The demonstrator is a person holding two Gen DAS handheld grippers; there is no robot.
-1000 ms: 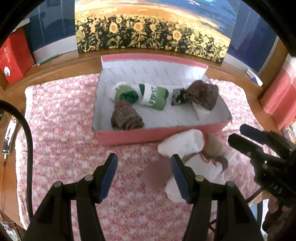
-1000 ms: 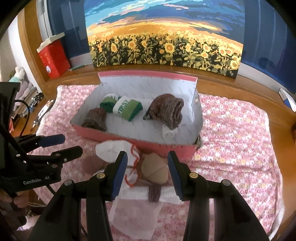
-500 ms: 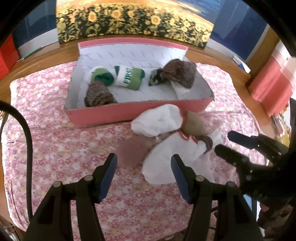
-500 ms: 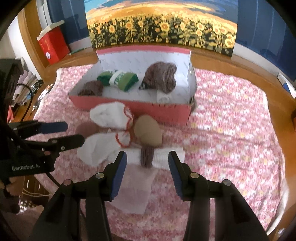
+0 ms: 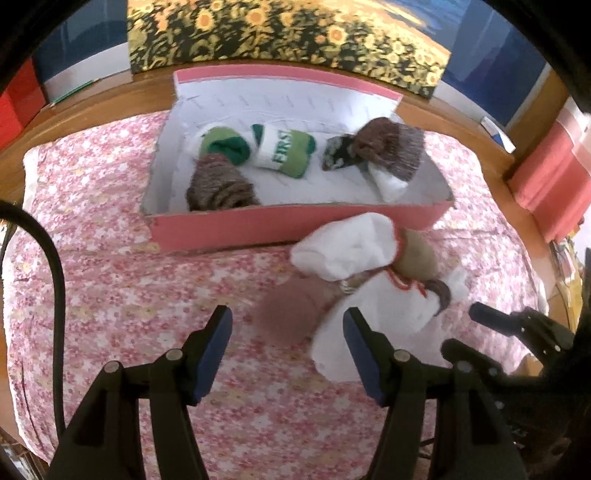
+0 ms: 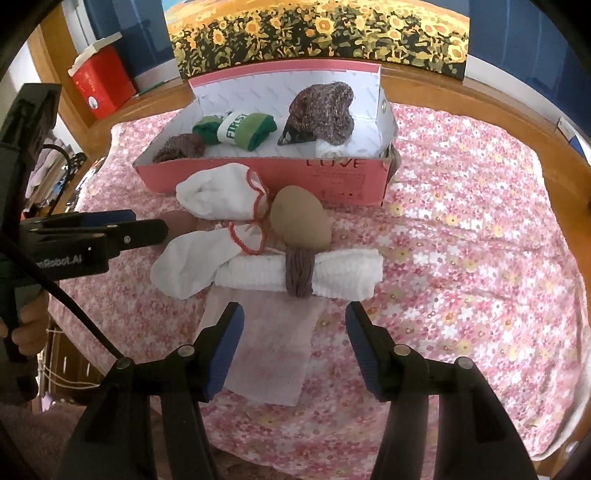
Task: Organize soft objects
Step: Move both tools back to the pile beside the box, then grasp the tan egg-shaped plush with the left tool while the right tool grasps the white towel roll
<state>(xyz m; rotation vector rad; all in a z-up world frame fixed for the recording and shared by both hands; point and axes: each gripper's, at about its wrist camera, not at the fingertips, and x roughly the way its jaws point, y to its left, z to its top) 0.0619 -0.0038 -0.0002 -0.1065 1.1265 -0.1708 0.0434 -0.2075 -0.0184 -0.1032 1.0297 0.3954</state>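
A pink shoebox holds rolled socks: green-and-white ones and brown knit ones. In front of it lie two white socks with red trim, a tan sock, a white ribbed roll with a brown band, a thin pink cloth and a dusty pink sock. My left gripper is open just short of the dusty pink sock. My right gripper hangs over the thin cloth, jaws opening, pads touching nothing.
A floral pink cover spreads over the surface inside a wooden frame. A sunflower painting stands behind the box and a red box sits at the back left. A black cable runs down the left. A hand grips the left tool.
The right gripper has drawn back from the box and sunk, so the sock pile now lies ahead of its tips, and its jaws stand wider. The left gripper has barely shifted.
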